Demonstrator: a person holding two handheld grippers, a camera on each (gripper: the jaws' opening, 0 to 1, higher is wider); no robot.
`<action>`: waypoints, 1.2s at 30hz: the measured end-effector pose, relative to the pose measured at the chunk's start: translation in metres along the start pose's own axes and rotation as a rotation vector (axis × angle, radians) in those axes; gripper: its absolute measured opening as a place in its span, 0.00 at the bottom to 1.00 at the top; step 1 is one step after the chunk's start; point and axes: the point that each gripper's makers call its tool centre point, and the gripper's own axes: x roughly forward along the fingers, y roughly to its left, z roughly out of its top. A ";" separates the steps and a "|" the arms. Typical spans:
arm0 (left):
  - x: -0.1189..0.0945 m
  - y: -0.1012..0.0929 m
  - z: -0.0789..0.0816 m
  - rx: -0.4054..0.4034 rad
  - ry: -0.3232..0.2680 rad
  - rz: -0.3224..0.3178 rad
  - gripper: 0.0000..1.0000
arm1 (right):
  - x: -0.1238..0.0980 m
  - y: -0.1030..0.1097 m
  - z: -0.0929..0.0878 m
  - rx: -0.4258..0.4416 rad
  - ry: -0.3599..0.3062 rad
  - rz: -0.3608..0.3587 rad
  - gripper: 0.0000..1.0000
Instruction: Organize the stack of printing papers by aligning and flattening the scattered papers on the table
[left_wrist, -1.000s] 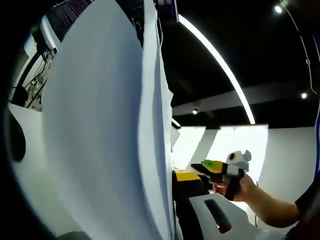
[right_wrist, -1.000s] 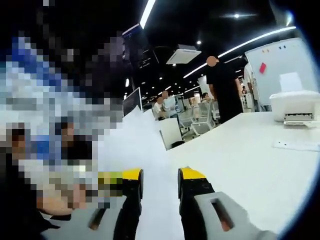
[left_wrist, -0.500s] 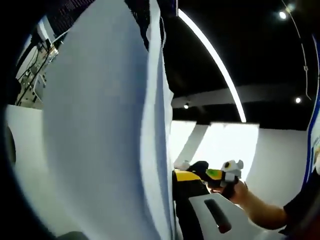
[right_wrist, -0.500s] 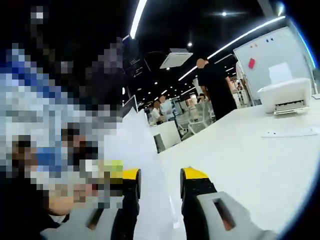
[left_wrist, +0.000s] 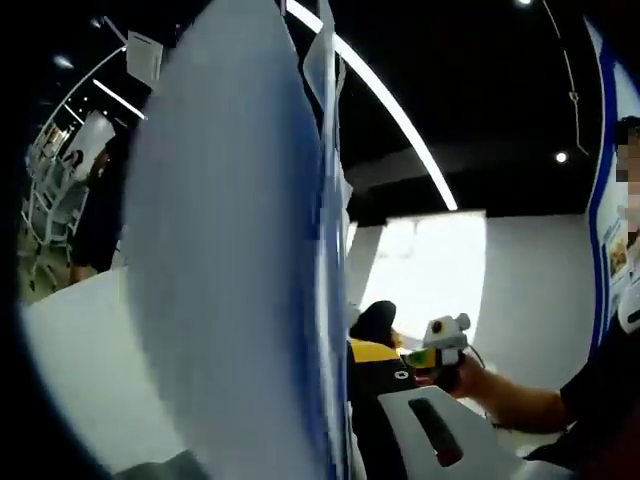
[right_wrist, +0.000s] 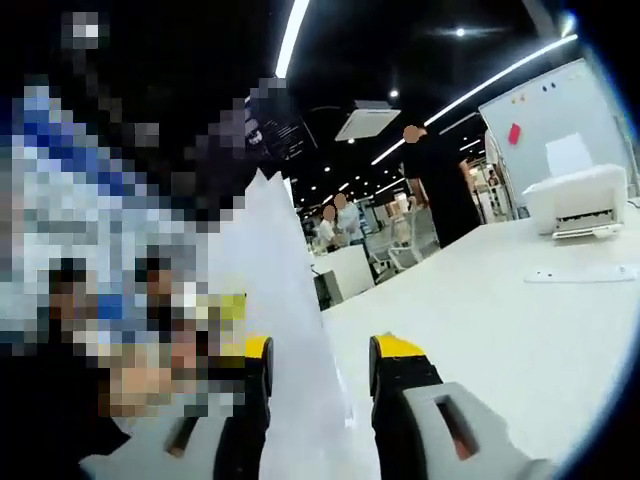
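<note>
A thick stack of white printing papers (left_wrist: 230, 280) stands upright on edge in the left gripper view, close to the camera. My left gripper (left_wrist: 335, 360) is shut on it: the sheets press against the yellow-tipped right jaw and hide the left one. The hand-held right gripper (left_wrist: 440, 345) comes in from the right, just beyond the stack's edge. In the right gripper view the same paper stack (right_wrist: 285, 330) rises between the jaws of my right gripper (right_wrist: 320, 350), which stand apart around it, open.
A white table (right_wrist: 500, 330) stretches away to the right, with a white printer (right_wrist: 580, 200) and a flat sheet (right_wrist: 585, 272) at its far end. A person in black (right_wrist: 435, 180) stands beyond it. A whiteboard (right_wrist: 560, 120) hangs behind the printer.
The right gripper's jaws have spread a little wider around the paper edge. Both views have swung slightly; the stack stays upright in the left gripper.
</note>
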 end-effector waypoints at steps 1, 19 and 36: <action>0.003 -0.003 0.007 -0.002 -0.015 -0.005 0.06 | -0.003 0.001 0.000 0.014 -0.008 0.008 0.37; 0.027 -0.026 0.083 -0.107 -0.249 -0.068 0.06 | -0.021 -0.009 0.012 0.279 -0.315 0.039 0.87; 0.046 -0.050 0.086 -0.403 -0.369 -0.172 0.06 | -0.015 0.006 0.041 0.380 -0.546 0.164 0.90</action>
